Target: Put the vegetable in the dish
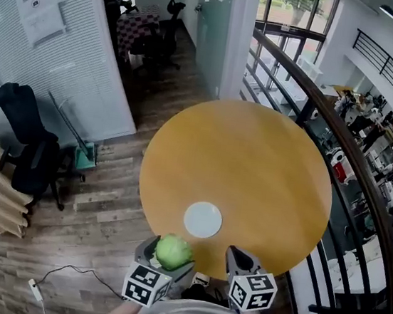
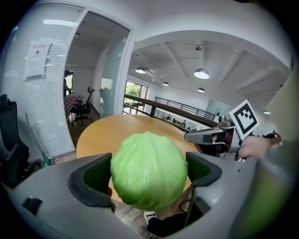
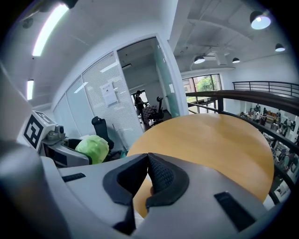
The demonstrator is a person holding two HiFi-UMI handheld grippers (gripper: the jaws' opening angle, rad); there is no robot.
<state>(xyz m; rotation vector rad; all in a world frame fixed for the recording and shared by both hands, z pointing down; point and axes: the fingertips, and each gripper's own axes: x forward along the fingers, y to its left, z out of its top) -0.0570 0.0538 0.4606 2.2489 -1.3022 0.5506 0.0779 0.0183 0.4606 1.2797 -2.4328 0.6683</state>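
Cabbage (image 2: 148, 170) is clamped between the jaws of the left gripper (image 1: 167, 255), over the near edge of the round table (image 1: 254, 153), near the white dish (image 1: 202, 219). Right gripper (image 3: 145, 173) is empty, jaws pressed together.

Head cam is looking steeply down from above the worktop's (image 1: 255, 146) near edge, taking in the whole round top plus the railing (image 1: 319, 97). The left gripper (image 1: 172, 251) and right gripper (image 1: 236, 253) are sitting at the bottom of frame.

Left gripper cam is riding low at that near edge and facing across the top toward the railing. The cabbage (image 2: 149, 158) between its jaws is filling mid-frame, right at the lens.

Right gripper cam is facing across the same top, tilting up toward the office (image 3: 140, 102).

All three are sharing the worktop. Each gripper cam is catching the other gripper at its frame edge, and head cam is covering both.
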